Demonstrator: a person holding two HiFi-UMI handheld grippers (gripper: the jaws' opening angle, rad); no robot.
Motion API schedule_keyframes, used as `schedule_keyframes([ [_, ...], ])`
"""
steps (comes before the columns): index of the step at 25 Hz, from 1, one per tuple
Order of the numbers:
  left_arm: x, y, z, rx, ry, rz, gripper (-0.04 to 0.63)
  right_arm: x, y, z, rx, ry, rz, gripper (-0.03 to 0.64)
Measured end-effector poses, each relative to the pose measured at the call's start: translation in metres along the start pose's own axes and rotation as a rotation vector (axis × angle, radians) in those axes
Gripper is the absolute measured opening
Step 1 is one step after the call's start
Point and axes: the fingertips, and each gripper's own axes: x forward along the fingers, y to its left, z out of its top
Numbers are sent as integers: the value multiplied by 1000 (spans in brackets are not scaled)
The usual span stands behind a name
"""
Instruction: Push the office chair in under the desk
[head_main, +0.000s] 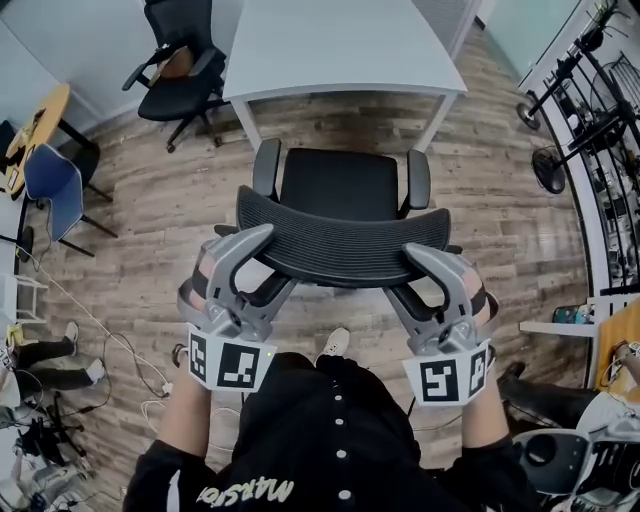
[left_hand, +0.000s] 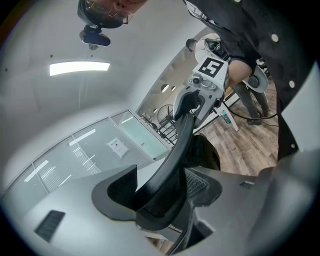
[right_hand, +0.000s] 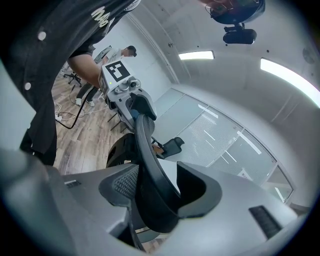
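The office chair (head_main: 338, 190) is black, with a flat padded seat, two upright armrests (head_main: 266, 165) and a curved mesh backrest (head_main: 340, 240). It stands on the wood floor (head_main: 140, 260) at frame centre in the head view, below the white desk (head_main: 340, 50) and short of its near edge.

The seat faces the desk, toward the top of the frame, and the backrest is toward the bottom, nearest you. The backrest's long axis runs left to right across the frame.

Your left tool (head_main: 262, 262) pinches the backrest's top rim at its left end. Your right tool (head_main: 412, 272) pinches the rim at its right end.
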Motion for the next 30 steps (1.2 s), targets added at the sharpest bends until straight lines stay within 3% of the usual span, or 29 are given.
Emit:
schedule_keyframes([
  [30,58,32,-18,-13,-8,9,282,48,-41,-32,7,3,9,235],
])
